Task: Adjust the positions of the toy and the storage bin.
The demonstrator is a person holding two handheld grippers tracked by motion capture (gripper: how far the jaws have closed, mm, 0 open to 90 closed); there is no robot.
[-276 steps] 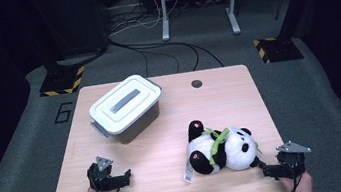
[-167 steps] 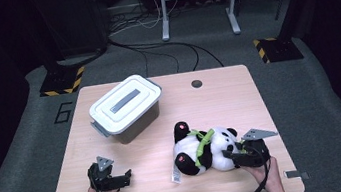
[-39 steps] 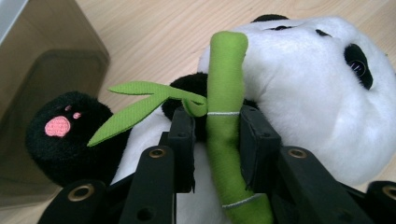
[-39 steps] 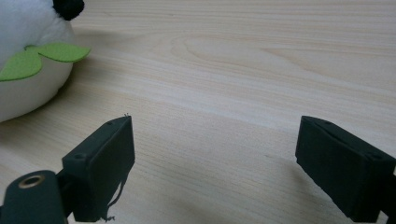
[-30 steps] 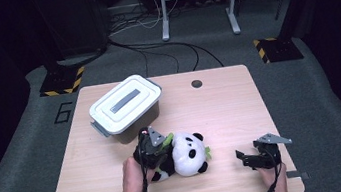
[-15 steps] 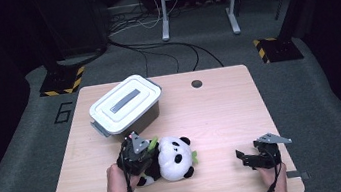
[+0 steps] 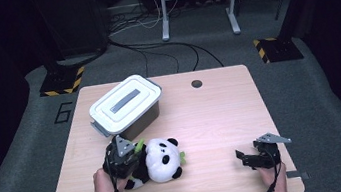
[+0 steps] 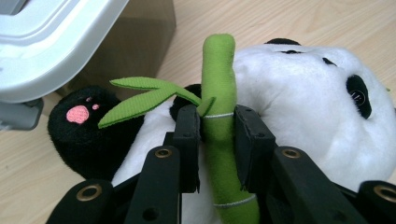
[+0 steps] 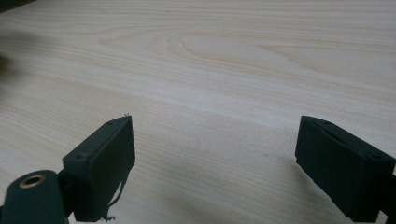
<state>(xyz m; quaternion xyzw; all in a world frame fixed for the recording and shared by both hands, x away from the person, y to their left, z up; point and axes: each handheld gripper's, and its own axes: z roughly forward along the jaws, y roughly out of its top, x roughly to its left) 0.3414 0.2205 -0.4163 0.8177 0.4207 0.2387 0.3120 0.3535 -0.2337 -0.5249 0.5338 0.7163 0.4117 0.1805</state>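
A black and white panda plush (image 7: 159,159) lies on the wooden table (image 7: 211,115) just in front of a lidded box. In the left gripper view its green bamboo stalk (image 8: 219,116) runs up between my two black jaws, with leaves to the left. My left gripper (image 7: 133,149) (image 8: 217,140) is shut on that stalk, at the plush's left side. My right gripper (image 7: 240,157) (image 9: 212,154) rests near the table's front right edge, its jaws wide open over bare wood with nothing between them.
A grey storage box with a white lid (image 7: 127,104) stands at the back left, close behind the plush. A round cable hole (image 7: 196,83) sits near the table's far edge. Cables and stand legs cover the floor beyond.
My left gripper has dragged the panda plush leftward across the table, nearer the box. The right gripper has stayed in place.
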